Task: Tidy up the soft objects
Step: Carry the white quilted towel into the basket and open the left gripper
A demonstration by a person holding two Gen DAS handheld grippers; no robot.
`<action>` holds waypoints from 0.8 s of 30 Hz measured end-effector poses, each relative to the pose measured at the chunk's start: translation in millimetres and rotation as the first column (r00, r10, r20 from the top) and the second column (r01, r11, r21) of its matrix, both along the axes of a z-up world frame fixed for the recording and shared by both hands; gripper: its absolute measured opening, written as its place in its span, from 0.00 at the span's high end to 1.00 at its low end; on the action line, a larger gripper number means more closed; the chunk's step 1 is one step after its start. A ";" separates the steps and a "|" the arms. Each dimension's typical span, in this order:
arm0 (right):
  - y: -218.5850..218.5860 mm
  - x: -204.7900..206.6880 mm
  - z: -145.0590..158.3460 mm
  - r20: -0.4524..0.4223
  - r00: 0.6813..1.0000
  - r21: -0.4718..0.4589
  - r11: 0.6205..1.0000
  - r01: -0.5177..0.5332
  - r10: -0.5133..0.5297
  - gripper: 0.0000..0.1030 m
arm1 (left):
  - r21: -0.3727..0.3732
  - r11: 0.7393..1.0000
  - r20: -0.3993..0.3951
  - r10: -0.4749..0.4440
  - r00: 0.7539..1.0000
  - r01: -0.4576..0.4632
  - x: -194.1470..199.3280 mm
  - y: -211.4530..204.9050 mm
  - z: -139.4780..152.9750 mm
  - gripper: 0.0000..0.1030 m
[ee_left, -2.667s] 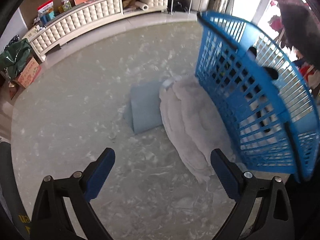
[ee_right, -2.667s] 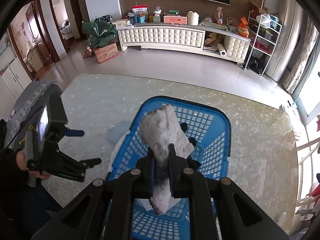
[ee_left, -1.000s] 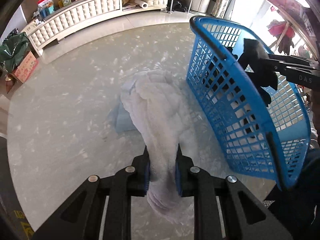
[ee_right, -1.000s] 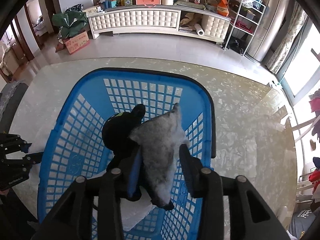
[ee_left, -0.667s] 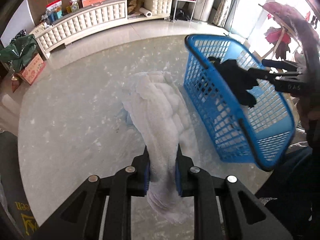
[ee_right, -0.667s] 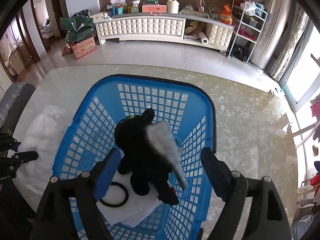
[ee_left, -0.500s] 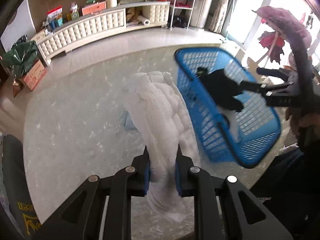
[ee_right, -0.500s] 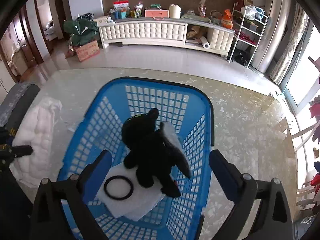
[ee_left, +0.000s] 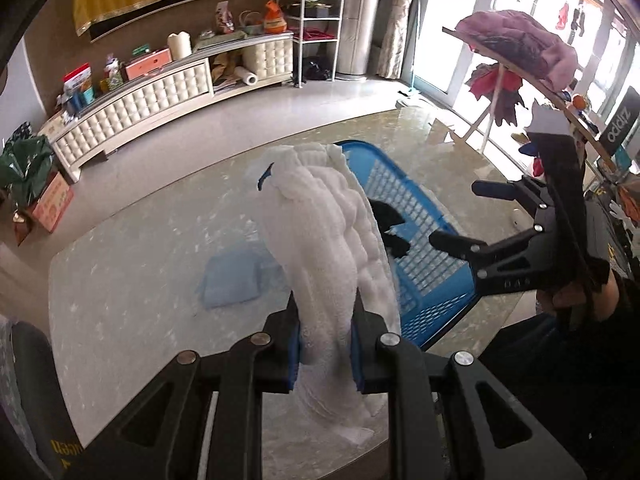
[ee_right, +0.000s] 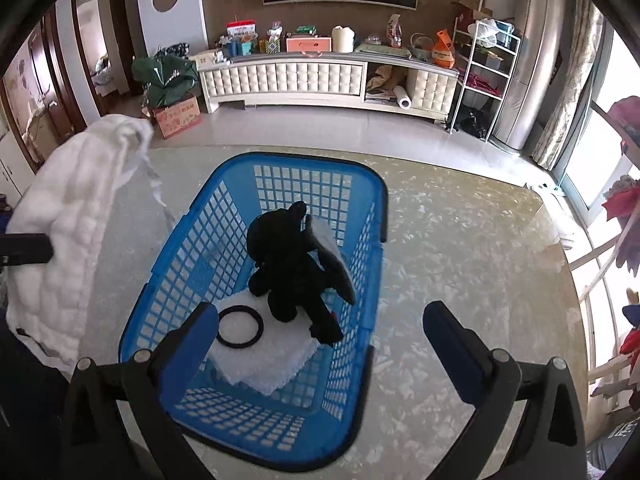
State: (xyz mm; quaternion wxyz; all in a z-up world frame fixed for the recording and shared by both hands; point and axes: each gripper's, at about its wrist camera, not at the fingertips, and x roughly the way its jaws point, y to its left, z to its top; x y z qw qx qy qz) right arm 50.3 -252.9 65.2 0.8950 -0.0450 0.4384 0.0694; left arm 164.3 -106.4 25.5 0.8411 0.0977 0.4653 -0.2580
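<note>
My left gripper (ee_left: 325,350) is shut on a thick white fluffy towel (ee_left: 328,240) and holds it up above the table; the towel also hangs at the left of the right wrist view (ee_right: 64,240). A blue plastic basket (ee_right: 224,208) stands on the table, partly hidden behind the towel in the left wrist view (ee_left: 432,248). Inside it lie a black plush toy with grey wings (ee_right: 292,264), a black ring (ee_right: 240,327) and a white folded cloth (ee_right: 264,364). My right gripper (ee_right: 320,332) is open and empty above the basket's near end.
A light blue folded cloth (ee_left: 234,276) lies on the marble table (ee_right: 460,248) left of the basket. The right gripper body (ee_left: 532,248) is close on the right of the left wrist view. A long white cabinet (ee_right: 320,76) stands beyond the table.
My left gripper closed on the white towel and lifted it off the table. My right gripper opened, dropped the black plush toy into the basket and rose away.
</note>
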 end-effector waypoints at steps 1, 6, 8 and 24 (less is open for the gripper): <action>-0.9 -2.8 0.7 0.004 1.000 0.005 1.000 0.001 -0.001 0.00 | 0.002 1.000 -0.002 -0.007 1.000 0.007 1.4 -5.9 0.7 0.83; -8.1 -10.5 3.6 0.016 1.000 0.041 0.999 0.006 -0.007 0.00 | 0.021 0.999 -0.007 -0.044 0.999 0.044 10.7 -32.1 -2.6 0.83; -10.4 -14.5 3.0 0.015 1.000 0.055 0.998 0.008 -0.009 0.00 | 0.031 0.998 -0.013 -0.056 0.998 0.056 16.1 -42.0 -7.8 0.83; -35.2 -15.3 -10.4 -0.042 0.998 0.071 0.996 0.049 -0.046 0.00 | 0.079 0.991 -0.135 -0.092 0.987 0.104 50.4 -101.5 -72.5 0.83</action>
